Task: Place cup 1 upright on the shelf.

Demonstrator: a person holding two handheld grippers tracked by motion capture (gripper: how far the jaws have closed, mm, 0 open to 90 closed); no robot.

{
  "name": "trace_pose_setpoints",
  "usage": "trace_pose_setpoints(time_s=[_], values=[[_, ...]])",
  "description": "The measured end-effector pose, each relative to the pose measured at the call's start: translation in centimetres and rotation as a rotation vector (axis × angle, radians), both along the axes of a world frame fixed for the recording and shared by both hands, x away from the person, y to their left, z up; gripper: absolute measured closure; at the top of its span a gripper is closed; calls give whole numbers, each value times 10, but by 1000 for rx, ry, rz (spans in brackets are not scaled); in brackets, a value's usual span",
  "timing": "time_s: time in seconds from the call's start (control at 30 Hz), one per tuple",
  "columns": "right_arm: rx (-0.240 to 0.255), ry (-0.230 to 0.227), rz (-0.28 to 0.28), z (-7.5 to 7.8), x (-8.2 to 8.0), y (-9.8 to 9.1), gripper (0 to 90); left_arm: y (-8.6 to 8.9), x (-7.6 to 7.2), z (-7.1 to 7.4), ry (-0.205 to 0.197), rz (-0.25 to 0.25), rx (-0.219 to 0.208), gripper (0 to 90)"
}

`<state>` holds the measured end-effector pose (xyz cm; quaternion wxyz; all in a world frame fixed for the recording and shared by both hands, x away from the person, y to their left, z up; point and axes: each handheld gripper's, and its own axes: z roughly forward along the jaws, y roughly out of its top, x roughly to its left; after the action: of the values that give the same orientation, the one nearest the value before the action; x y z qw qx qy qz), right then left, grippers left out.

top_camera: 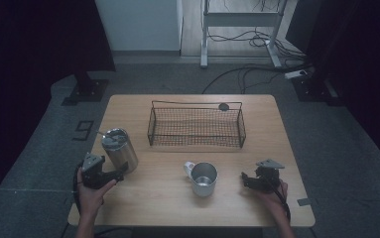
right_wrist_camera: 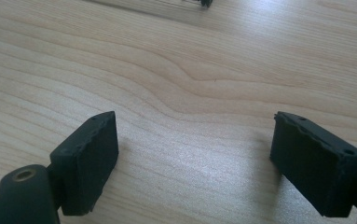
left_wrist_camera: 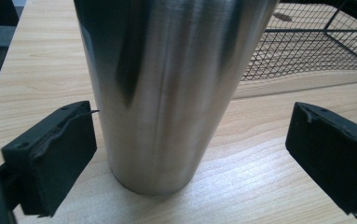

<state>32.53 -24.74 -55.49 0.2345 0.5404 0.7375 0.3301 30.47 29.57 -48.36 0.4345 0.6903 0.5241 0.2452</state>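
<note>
A tall steel tumbler (top_camera: 119, 148) with a lid stands at the table's left. My left gripper (top_camera: 118, 173) is low at its base and open. In the left gripper view the tumbler (left_wrist_camera: 167, 93) stands between the two jaws of the left gripper (left_wrist_camera: 192, 114); the left pad (left_wrist_camera: 50, 154) is close beside it and the right pad (left_wrist_camera: 330, 154) is well apart. A steel mug (top_camera: 205, 178) with its handle turned left stands at front centre. To its right my right gripper (top_camera: 246, 179) (right_wrist_camera: 195, 121) rests open over bare wood, holding nothing.
A black wire basket (top_camera: 196, 105) (left_wrist_camera: 302, 51) sits empty at the middle back of the wooden table (top_camera: 177, 208), with a small dark disc (top_camera: 223, 106) at its far rim. Beyond the table are a desk frame and floor cables.
</note>
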Motion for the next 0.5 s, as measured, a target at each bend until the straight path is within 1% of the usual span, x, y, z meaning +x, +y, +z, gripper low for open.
trace_pose_setpoints(time_s=[0.5], values=[[-1, 0, -2, 0, 0, 0, 146, 0, 16, 1, -9, 4, 9, 23]])
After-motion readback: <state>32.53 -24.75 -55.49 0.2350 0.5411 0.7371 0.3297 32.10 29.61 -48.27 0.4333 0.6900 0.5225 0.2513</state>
